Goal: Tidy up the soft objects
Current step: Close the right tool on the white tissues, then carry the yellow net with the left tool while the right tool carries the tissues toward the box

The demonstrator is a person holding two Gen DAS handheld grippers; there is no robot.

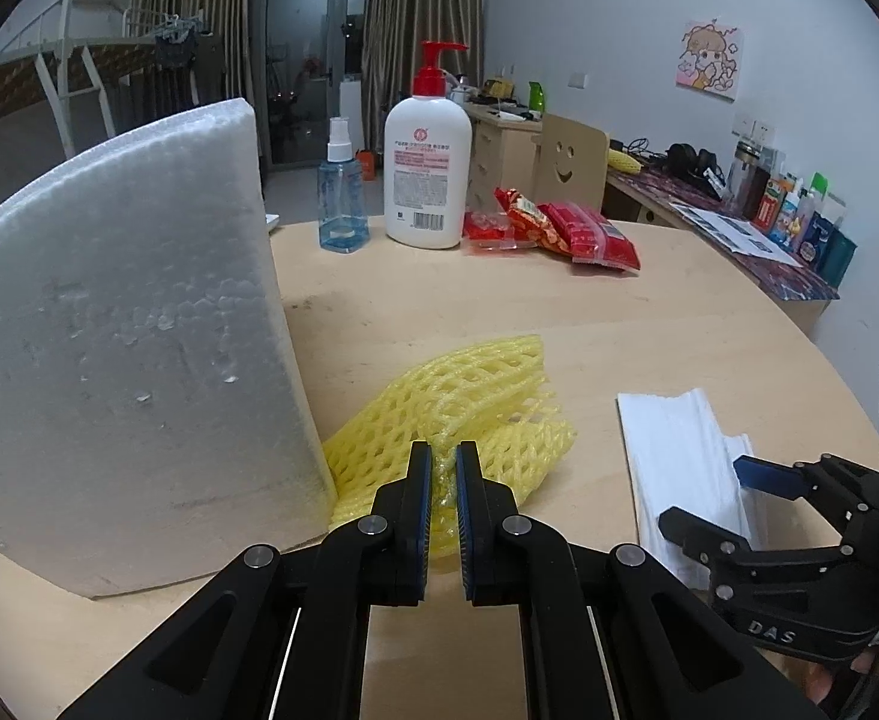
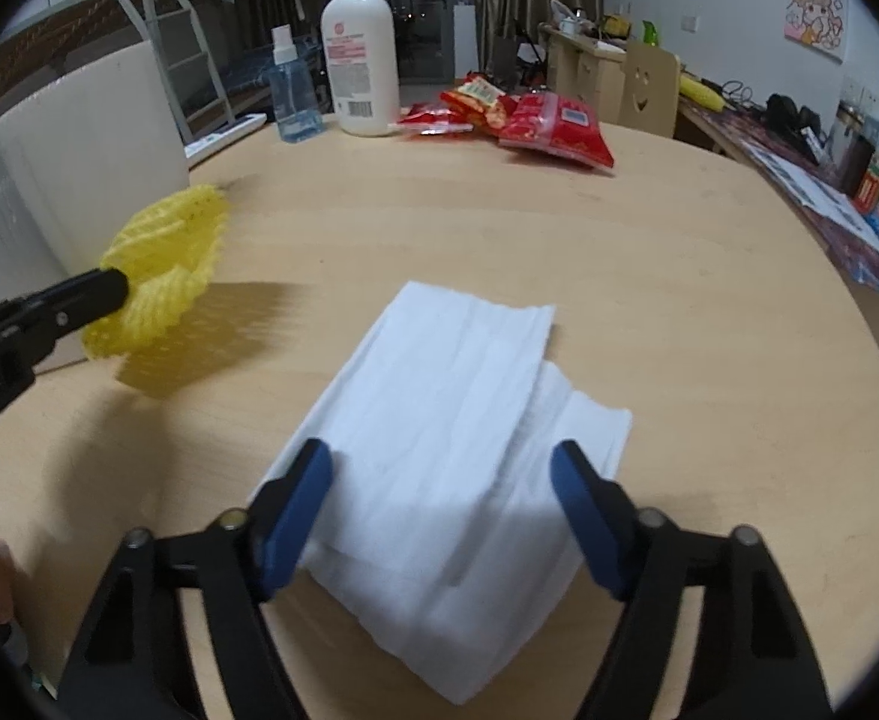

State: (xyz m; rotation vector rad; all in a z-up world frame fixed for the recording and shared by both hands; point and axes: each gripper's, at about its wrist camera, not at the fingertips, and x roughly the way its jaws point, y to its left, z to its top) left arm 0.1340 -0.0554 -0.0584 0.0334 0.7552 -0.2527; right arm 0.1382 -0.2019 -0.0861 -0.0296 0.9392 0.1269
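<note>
1. The left gripper is clamped on the near edge of the yellow foam net; its fingers sit almost together with the mesh pinched between them. From the right wrist view the net looks lifted clear of the table, with its shadow falling beneath it.
2. Just left of those fingers stands a white foam block, touching or nearly touching the net. Whether it is the net's destination I cannot tell.
3. The right gripper is spread wide, holding nothing. Its fingers straddle the near end of the white folded sheets, which lie flat on the table directly ahead of and between them.
4. Judged progress: 1 soft object is in hand but not yet placed, and the sheets are still ungrasped, so the task looks early to midway.
5. Far ahead of both sets of fingers stand a lotion bottle, a spray bottle and red snack packets, apart from the work.
</note>
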